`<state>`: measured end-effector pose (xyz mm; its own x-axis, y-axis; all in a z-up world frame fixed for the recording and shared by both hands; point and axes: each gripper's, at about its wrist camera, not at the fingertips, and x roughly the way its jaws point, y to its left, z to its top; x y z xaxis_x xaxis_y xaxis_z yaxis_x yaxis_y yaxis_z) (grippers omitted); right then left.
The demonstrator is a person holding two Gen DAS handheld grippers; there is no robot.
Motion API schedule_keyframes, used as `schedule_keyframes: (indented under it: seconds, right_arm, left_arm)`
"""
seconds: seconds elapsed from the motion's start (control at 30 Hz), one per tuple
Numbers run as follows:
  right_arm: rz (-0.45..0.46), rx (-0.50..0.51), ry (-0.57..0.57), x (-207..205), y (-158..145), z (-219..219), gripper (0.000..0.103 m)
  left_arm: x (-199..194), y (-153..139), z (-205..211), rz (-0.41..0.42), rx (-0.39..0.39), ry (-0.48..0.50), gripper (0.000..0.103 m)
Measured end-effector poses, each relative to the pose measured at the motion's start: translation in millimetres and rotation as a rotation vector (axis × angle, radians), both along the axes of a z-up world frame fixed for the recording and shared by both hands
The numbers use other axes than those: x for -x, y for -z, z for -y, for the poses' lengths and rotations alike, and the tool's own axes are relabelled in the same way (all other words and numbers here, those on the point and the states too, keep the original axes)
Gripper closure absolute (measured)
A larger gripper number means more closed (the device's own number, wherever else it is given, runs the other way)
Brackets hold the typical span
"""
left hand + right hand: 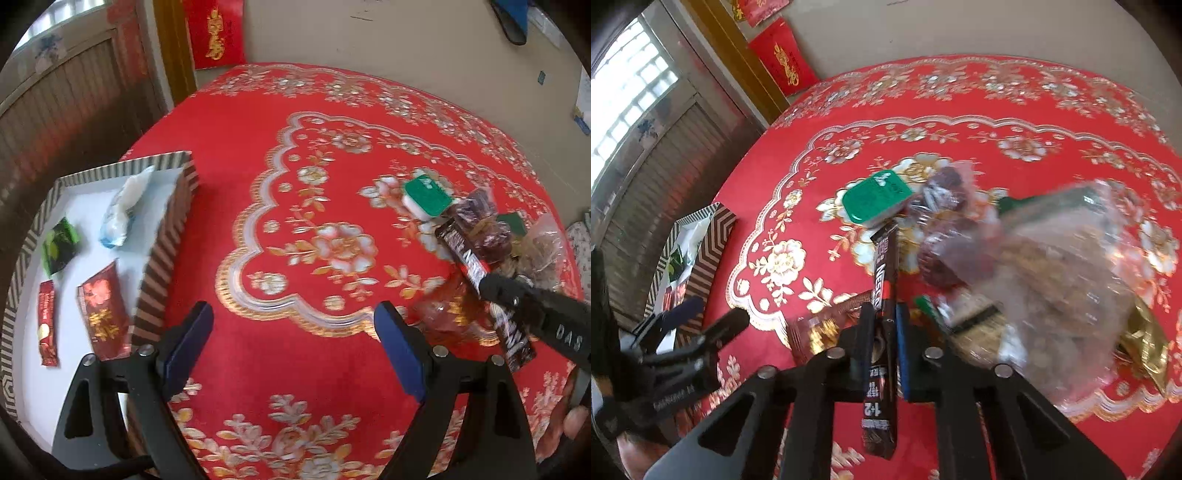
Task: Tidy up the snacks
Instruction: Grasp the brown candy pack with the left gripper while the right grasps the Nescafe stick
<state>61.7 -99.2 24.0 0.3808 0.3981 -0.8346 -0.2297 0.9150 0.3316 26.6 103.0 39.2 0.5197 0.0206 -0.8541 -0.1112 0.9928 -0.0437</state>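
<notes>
A red floral cloth (pixel 332 122) covers the round table. At its left edge sits a striped box (pixel 162 240) with four packets inside. The left gripper (pixel 293 345) hangs wide open over bare cloth, holding nothing. The right gripper (pixel 884 321) is clamped on a dark coffee stick (pixel 884 273), beside the snack pile (pixel 1034 266).

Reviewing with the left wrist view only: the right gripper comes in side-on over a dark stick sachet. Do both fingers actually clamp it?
Observer: Yes. In the right wrist view the right gripper is shut on the stick sachet, one finger pressed against each side, and the sachet's ends stick out beyond the fingers.
Operator: Any snack hidden from me?
Observer: A gold foil wrapper lies at the far right, partly under the clear bag.
</notes>
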Motion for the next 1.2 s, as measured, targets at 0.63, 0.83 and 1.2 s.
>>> schedule_keyframes:
  seconds: [0.63, 0.83, 1.2]
  right_arm:
    - [-0.034, 0.018, -0.019, 43.0, 11.1, 31.3, 0.091]
    - [-0.033, -0.010, -0.012, 46.5, 12.6, 35.7, 0.090]
    - [-0.040, -0.025, -0.008, 54.4, 9.6, 39.5, 0.063]
  left_arm:
    - [-27.5, 8.5, 106.2, -0.011, -0.185, 0.524, 0.014]
    - [-24.1, 6.7, 111.3, -0.016, -0.205, 0.666, 0.014]
    - [-27.5, 7.1, 117.7, 0.008, -0.250, 0.754, 0.014]
